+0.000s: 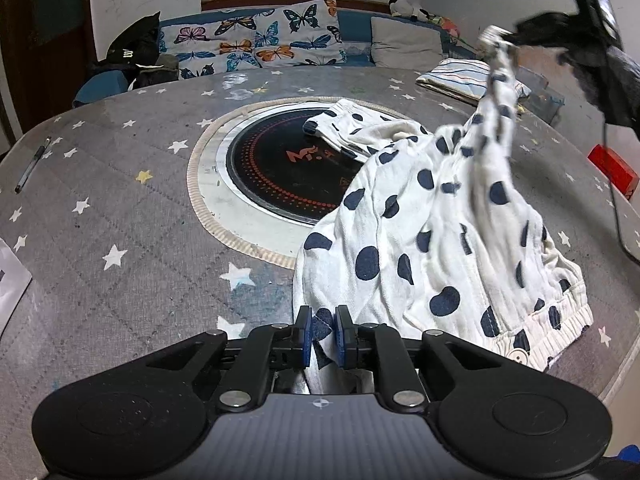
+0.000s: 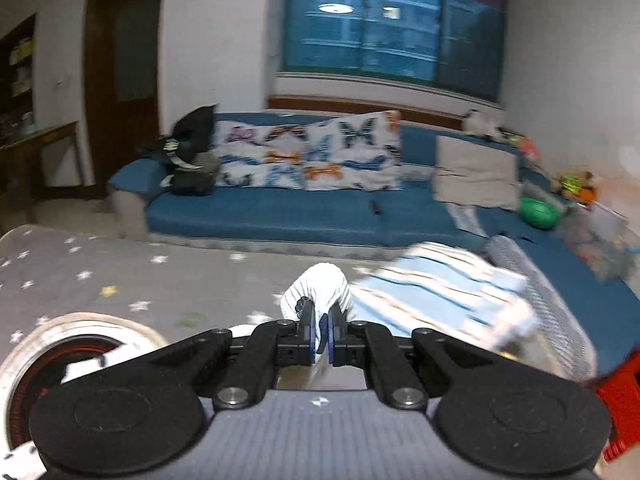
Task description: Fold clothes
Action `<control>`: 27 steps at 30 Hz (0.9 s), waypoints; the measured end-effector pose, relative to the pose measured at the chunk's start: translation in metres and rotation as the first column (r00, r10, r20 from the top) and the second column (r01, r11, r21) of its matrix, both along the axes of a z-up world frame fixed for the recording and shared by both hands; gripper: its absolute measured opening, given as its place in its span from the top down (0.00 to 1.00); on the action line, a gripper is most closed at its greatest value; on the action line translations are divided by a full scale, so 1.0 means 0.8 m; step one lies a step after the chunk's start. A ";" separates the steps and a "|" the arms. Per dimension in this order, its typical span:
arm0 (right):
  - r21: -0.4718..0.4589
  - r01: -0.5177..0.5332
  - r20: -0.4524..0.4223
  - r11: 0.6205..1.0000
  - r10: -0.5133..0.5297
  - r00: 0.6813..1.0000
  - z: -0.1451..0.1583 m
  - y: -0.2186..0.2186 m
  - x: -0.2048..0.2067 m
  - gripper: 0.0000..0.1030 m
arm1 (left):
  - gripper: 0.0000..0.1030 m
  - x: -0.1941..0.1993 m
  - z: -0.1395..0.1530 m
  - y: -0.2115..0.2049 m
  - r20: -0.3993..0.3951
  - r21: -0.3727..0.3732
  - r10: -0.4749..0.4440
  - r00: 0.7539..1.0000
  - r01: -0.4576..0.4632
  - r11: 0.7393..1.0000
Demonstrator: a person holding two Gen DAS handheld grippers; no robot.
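Observation:
A white garment with dark blue polka dots (image 1: 420, 220) lies crumpled on the grey star-patterned table cover (image 1: 120, 208), partly over the black round cooktop (image 1: 288, 168). My left gripper (image 1: 323, 334) is shut on the garment's near edge, low over the table. My right gripper (image 1: 496, 38) is raised at the upper right and holds another part of the garment, pulling it up into a stretched strip. In the right wrist view the right gripper (image 2: 320, 330) is shut on a bunched white fold of the garment (image 2: 320, 284).
A folded blue-striped cloth (image 1: 460, 76) lies at the table's far right, also seen in the right wrist view (image 2: 440, 292). A red box (image 1: 612, 168) sits at the right edge, a pen (image 1: 32, 164) at the left. A blue sofa with butterfly pillows (image 2: 312, 156) stands behind.

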State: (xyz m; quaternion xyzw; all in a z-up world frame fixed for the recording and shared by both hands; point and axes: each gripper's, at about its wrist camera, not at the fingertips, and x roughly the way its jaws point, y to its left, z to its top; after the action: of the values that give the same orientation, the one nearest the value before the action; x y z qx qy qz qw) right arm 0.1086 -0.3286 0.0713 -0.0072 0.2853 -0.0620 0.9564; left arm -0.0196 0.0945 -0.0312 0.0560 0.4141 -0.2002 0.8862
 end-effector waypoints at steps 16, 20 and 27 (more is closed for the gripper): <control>-0.064 0.261 -0.173 0.963 -0.269 0.948 -0.069 -0.117 -0.102 0.78 | 0.86 -0.008 0.002 -0.008 0.017 0.030 -0.032 0.999 0.032 0.999; -0.055 0.179 -0.165 0.982 -0.186 0.969 -0.063 -0.091 -0.095 0.78 | 0.80 -0.008 0.007 -0.008 0.024 0.029 -0.021 0.999 0.020 0.999; 0.054 -0.104 -0.201 0.993 0.113 0.973 -0.076 0.029 -0.040 0.77 | 0.61 0.001 0.009 -0.014 0.030 0.022 0.006 1.000 -0.006 1.000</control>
State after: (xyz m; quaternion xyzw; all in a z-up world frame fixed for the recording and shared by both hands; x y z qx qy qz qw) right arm 0.0764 -0.3054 0.0101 -0.0086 0.3820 -0.0024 0.9241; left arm -0.0192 0.0834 -0.0238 0.0674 0.4033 -0.1921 0.8921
